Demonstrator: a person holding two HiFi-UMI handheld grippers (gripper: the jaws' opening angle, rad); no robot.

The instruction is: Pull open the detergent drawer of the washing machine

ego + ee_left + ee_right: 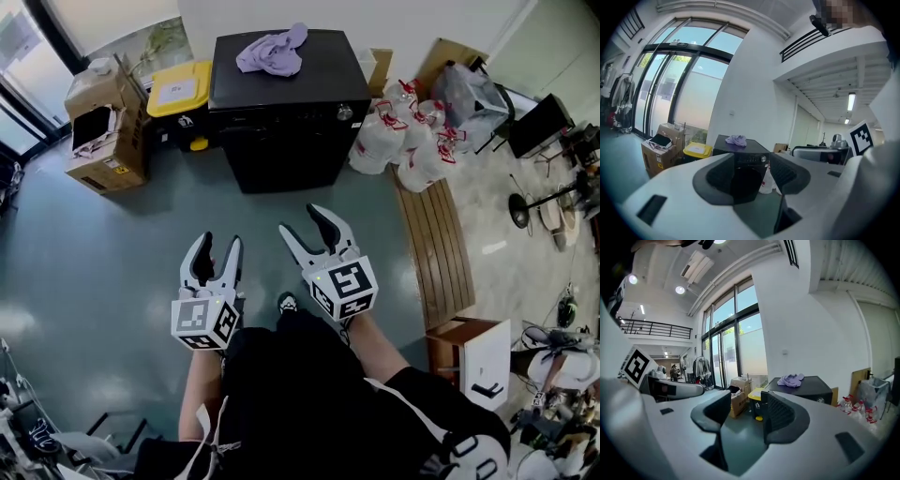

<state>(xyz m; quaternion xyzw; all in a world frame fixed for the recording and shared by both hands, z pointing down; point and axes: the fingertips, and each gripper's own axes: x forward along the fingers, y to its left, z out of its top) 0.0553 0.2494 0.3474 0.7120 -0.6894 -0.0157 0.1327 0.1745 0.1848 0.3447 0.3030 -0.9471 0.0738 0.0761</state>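
Observation:
The black washing machine (281, 103) stands against the far wall with a purple cloth (272, 52) lying on its top. Its front control strip (750, 159) carries a silver knob (763, 159); the detergent drawer looks flush with the strip and I cannot make out its outline. My left gripper (217, 246) is open and empty, held over the floor well short of the machine. My right gripper (302, 221) is open wider, also empty, slightly closer to it. The machine (806, 385) appears to the right in the right gripper view.
Cardboard boxes (103, 122) and a yellow-lidded bin (183, 89) stand left of the machine. White bags with red ties (408, 136) and a wooden bench (441, 244) are on its right. Grey floor (112, 244) lies between me and the machine.

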